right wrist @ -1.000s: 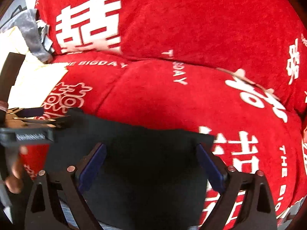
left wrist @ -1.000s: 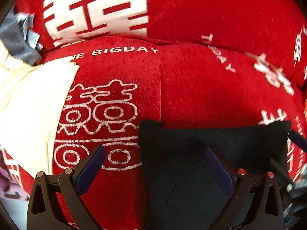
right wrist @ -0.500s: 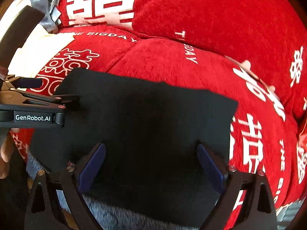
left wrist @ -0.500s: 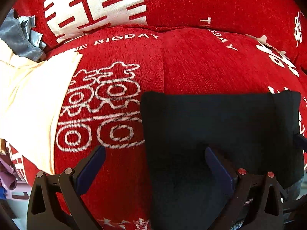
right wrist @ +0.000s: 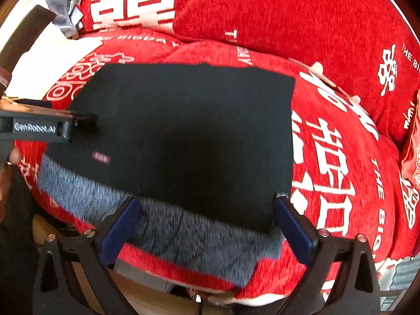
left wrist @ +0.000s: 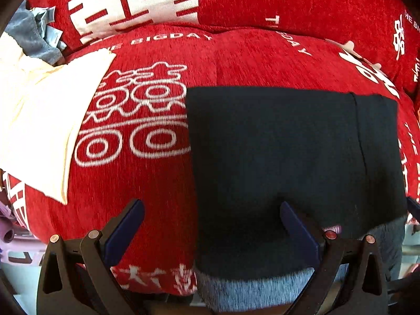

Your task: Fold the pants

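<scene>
Black pants (left wrist: 288, 157) lie folded into a flat rectangle on the red sofa seat (left wrist: 147, 183), with a grey fuzzy lining (left wrist: 249, 288) showing along the near edge. My left gripper (left wrist: 210, 225) hovers open over the pants' left edge, nothing pressed between its blue pads. In the right wrist view the same pants (right wrist: 197, 131) and grey lining (right wrist: 170, 231) fill the middle. My right gripper (right wrist: 207, 223) straddles the near right corner, its jaws opening wide and not pressing the cloth. The left gripper (right wrist: 84, 120) shows side-on at the pants' left edge.
A cream cloth (left wrist: 44, 120) and a grey garment (left wrist: 36, 36) lie at the back left. The red back cushion (left wrist: 288, 0) rises behind the seat. An orange-red packet (right wrist: 412, 152) sits at the far right. The seat's front edge drops away just under both grippers.
Both grippers have drawn back toward the seat's front edge, so the pants sit farther up in each view and the grey lining has come into sight. The pants stay flat.
</scene>
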